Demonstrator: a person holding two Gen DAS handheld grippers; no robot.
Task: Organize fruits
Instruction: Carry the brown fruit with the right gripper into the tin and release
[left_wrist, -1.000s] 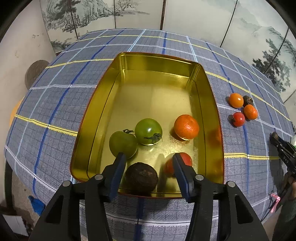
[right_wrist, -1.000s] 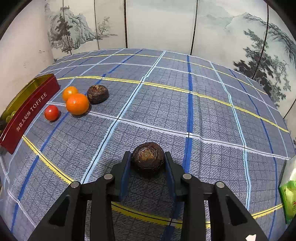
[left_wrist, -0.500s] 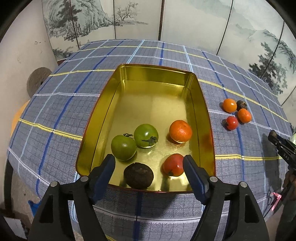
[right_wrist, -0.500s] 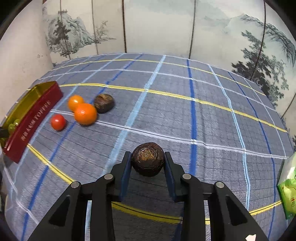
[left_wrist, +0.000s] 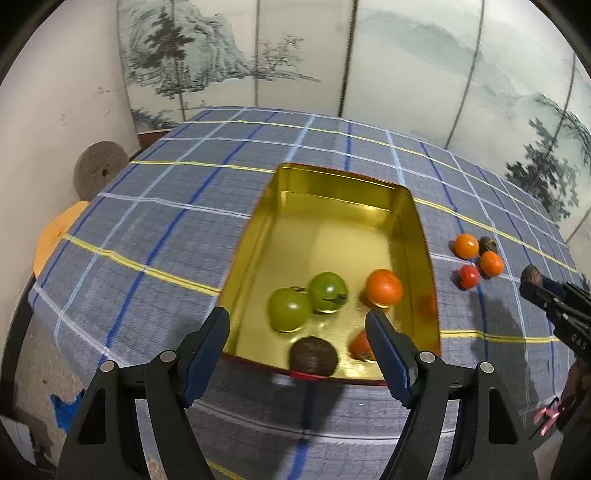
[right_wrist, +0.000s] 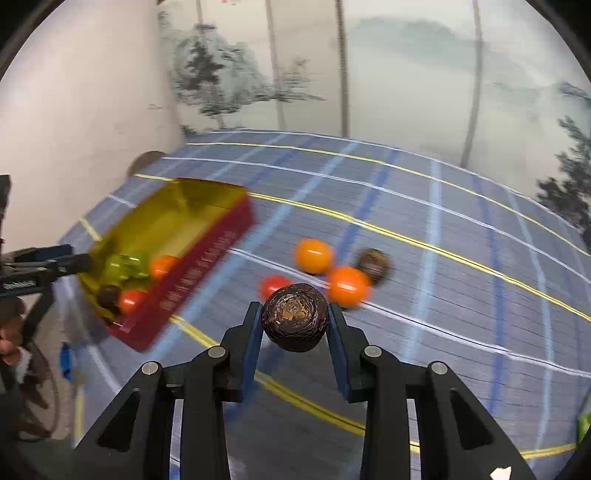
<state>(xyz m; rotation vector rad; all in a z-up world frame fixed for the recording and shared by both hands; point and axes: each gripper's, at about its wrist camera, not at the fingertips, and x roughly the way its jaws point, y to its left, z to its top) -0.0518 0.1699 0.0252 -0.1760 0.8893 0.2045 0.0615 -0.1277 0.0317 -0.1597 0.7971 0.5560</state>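
A gold tin (left_wrist: 332, 184) with red outer walls (right_wrist: 199, 273) holds two green tomatoes (left_wrist: 289, 309), an orange (left_wrist: 384, 288), a red tomato (left_wrist: 360, 345) and a dark brown fruit (left_wrist: 313, 356). My left gripper (left_wrist: 296, 317) hangs open over the tin's near edge, touching none of them. My right gripper (right_wrist: 294, 314) is shut on another dark brown fruit (right_wrist: 294, 317), held above the cloth to the right of the tin. Beyond it on the cloth lie two orange fruits (right_wrist: 313, 255), a red tomato (right_wrist: 275, 286) and a brown fruit (right_wrist: 373, 264).
A blue checked cloth (left_wrist: 166, 229) covers the table, and its near edge drops off just below the tin. A round wooden disc (left_wrist: 99, 170) and an orange object (left_wrist: 55, 240) sit beyond the left edge. A green packet (right_wrist: 583, 424) lies at far right. A painted screen stands behind.
My left gripper opened off the brown fruit in the tin and drew back and up. My right gripper lifted its brown fruit and swung left, bringing the tin into its view.
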